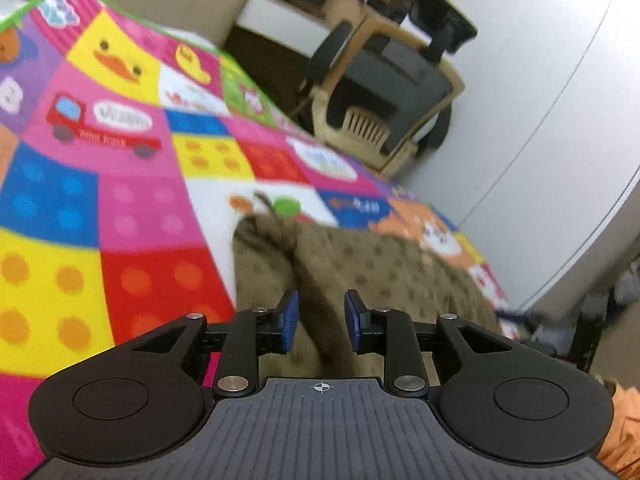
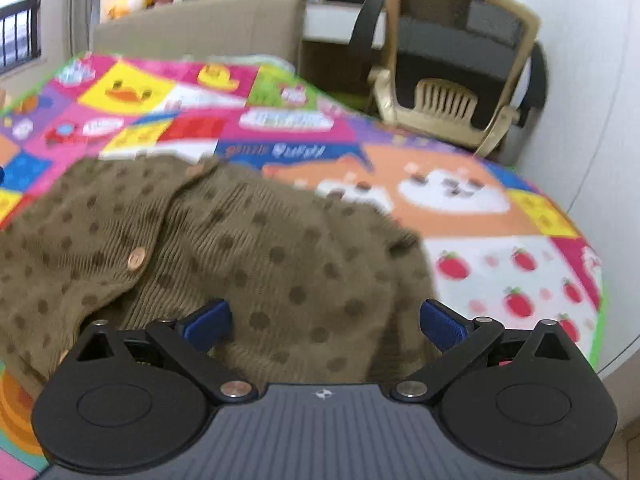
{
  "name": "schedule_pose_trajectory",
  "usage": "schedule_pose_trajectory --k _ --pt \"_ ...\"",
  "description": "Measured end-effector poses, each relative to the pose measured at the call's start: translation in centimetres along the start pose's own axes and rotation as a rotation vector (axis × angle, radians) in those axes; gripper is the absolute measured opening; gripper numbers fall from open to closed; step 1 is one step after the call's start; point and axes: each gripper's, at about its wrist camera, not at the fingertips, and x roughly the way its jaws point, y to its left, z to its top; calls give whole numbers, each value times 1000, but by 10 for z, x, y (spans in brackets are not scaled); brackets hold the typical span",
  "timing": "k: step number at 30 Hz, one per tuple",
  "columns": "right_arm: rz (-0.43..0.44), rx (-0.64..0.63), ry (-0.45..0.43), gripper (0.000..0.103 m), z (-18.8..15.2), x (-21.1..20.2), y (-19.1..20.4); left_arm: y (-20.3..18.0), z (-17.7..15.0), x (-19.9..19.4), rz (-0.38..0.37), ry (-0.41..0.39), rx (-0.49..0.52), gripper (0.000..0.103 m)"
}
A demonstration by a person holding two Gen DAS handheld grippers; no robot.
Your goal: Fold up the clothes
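Two blue pads point(image 1: 289, 320) of the left gripper point(image 1: 321, 320) stand partly spread at the lower middle of the left wrist view, with a raised ridge of the olive dotted cardigan point(image 1: 360, 264) running up between them; whether the pads press on the cloth I cannot tell. The cardigan spreads from there toward the middle and right of the frame, over the bright patchwork play mat point(image 1: 100, 200).

Both jaws of the right gripper point(image 2: 326, 322) are spread wide at the bottom of the right wrist view, hovering over the cardigan point(image 2: 248, 240) and gripping nothing. A round button point(image 2: 137, 258) shows on its placket at centre left. The garment fills the left and middle of the frame; the mat point(image 2: 460, 216) shows beyond it. A beige chair point(image 2: 452, 80) stands at upper right
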Motion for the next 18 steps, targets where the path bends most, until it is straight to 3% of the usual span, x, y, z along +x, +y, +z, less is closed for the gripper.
schedule_pose_trajectory --k 3,4,6,9,12,15,18 --pt "-66 18 -49 101 8 -7 -9 -11 10 18 -93 8 -4 72" --pt "-93 21 -59 101 11 -7 -13 -16 10 30 -113 28 -7 76" --pt "-160 -12 -49 101 15 4 -19 -25 7 57 -120 81 2 78" --pt "-244 -86 41 102 9 35 -25 -29 -4 85 -54 156 36 75" --pt "-224 -82 32 102 4 34 -32 -28 -12 84 7 164 98 71" --pt "-220 -94 -21 102 3 19 -26 -14 -16 58 92 147 88 80" --pt "-90 -59 -78 102 2 -7 -12 7 -21 32 76 166 0 86"
